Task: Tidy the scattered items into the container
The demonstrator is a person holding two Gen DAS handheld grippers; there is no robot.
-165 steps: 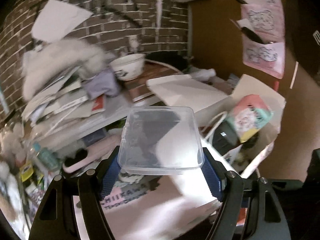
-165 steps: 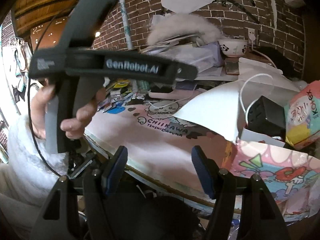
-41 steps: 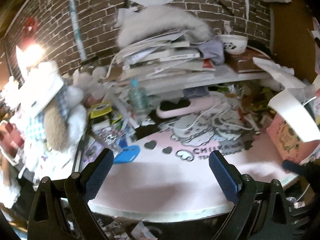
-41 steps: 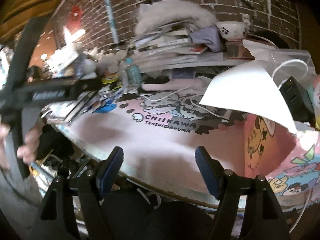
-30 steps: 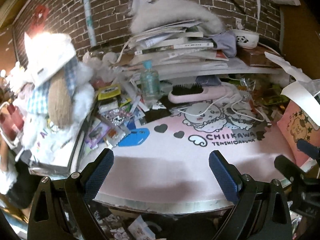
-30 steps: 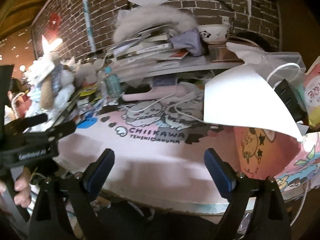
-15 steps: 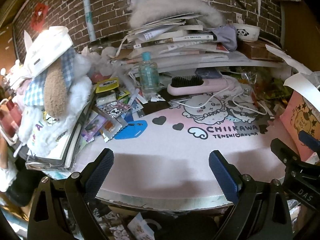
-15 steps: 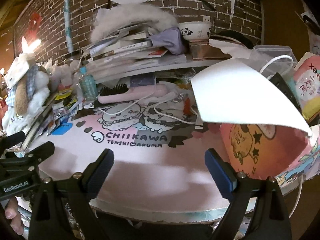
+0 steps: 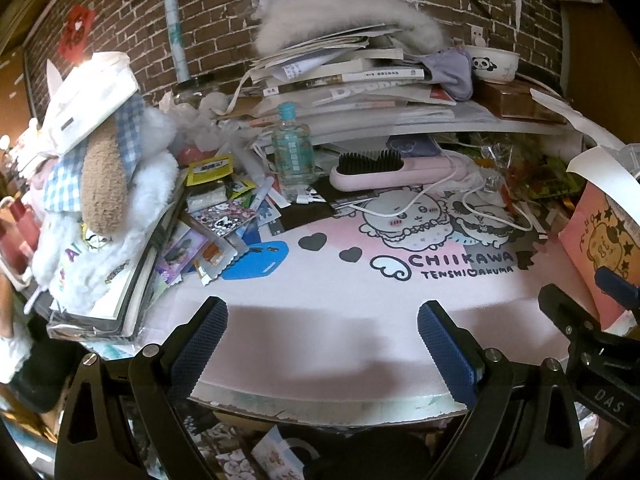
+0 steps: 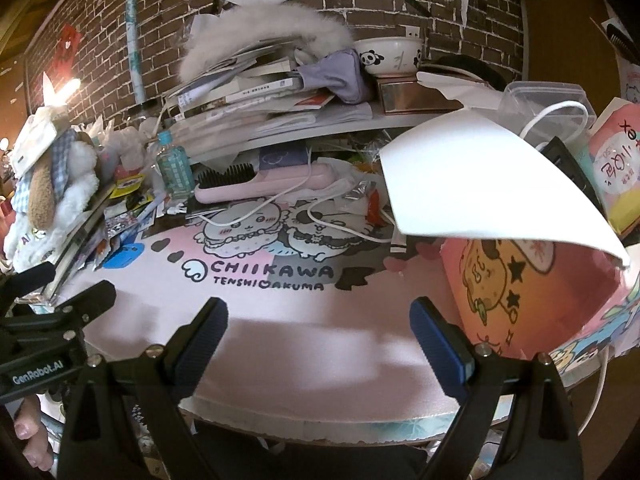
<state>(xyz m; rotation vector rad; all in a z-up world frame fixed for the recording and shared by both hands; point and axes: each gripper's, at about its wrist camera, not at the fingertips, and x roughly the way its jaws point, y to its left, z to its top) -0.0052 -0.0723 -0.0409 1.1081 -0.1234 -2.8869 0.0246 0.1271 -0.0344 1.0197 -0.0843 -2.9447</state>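
A: Scattered items [image 9: 224,220] lie far left on the pink mat [image 9: 320,320]; the clear container [image 10: 540,96] sits far right.

B: They look like light, slippery flat packets; pinch an edge. Left gripper [image 9: 322,344] and right gripper [image 10: 318,338] hover spread wide, empty.

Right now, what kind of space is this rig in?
Most likely a cluttered desk in a home bedroom or study: a cartoon desk mat, a stack of books on a shelf against a brick wall, plus a pink hairbrush and a plush dog.
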